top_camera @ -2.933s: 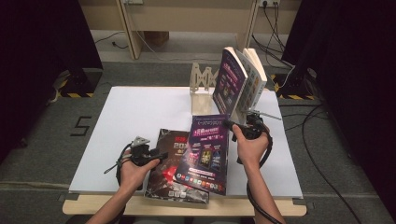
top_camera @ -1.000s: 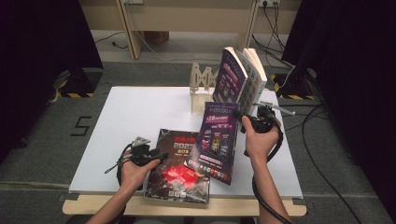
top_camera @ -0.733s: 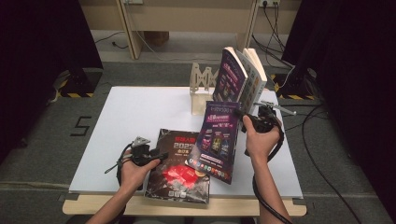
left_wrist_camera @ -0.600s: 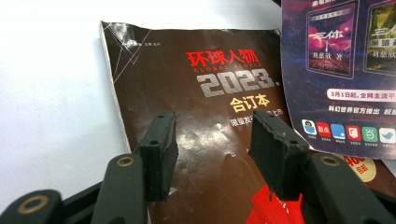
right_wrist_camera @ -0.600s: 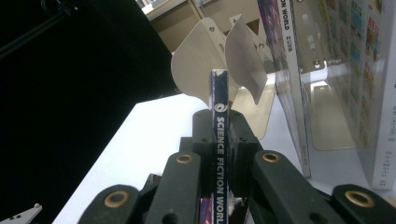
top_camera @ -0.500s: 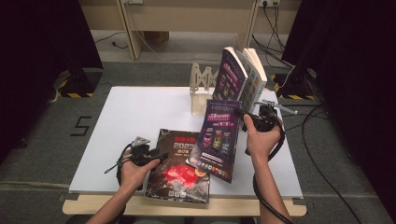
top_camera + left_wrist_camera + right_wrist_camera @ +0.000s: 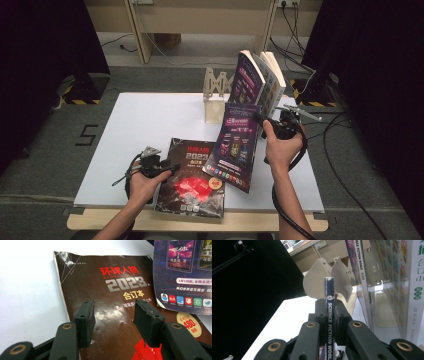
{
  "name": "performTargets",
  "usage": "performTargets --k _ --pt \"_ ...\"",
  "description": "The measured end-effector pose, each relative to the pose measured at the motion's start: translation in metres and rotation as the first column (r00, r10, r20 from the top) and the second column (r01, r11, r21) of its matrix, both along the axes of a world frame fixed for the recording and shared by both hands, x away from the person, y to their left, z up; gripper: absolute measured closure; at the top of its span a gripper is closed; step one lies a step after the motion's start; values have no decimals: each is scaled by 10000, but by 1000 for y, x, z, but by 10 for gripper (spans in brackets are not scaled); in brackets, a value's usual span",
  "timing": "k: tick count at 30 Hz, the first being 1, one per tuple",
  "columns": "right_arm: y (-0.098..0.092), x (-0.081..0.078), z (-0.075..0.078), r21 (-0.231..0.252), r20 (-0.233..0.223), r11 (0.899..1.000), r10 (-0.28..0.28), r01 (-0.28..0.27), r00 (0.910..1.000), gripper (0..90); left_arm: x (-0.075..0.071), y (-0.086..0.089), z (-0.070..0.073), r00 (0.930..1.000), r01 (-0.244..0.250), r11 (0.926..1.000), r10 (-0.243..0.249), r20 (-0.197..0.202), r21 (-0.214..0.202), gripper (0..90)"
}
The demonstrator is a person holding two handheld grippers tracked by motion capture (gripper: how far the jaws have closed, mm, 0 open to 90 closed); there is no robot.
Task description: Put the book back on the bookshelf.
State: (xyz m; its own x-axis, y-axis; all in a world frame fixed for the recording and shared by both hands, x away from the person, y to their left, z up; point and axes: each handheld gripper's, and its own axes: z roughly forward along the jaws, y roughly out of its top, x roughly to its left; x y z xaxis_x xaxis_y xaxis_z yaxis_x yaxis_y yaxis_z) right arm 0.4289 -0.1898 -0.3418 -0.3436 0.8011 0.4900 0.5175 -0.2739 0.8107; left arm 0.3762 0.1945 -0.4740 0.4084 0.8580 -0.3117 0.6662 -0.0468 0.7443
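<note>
My right gripper (image 7: 264,121) is shut on the spine of a purple magazine (image 7: 237,147), which hangs tilted above the table, its lower corner over a dark "2023" magazine (image 7: 192,185). In the right gripper view the spine (image 7: 329,290) reads "SCIENCE FICTION WORLD" and stands upright between the pads of the gripper (image 7: 330,312). The dark magazine lies flat near the front edge. My left gripper (image 7: 172,166) rests low over its left part, open. In the left gripper view the gripper (image 7: 115,322) stands apart over the cover (image 7: 112,277), with the purple magazine (image 7: 185,272) at upper right.
A wooden rack (image 7: 216,97) stands at the back of the white table (image 7: 150,120); a purple book (image 7: 250,82) and a pale book (image 7: 272,85) lean in it. In the right gripper view the rack (image 7: 317,282) is straight ahead, the standing book (image 7: 355,265) to its right. Cables trail off the right side.
Since the earliest frame my right gripper has carried the purple magazine up and back toward the rack, more upright. Over the last second it has barely shifted. The left hand has stayed put.
</note>
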Motion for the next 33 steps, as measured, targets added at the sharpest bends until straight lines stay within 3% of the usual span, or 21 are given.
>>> performTargets --k 33 --pt "-4 3 17 53 357 9996 -272 271 9990 846 1 0 0 10000 24 10000 -24 19 -15 503"
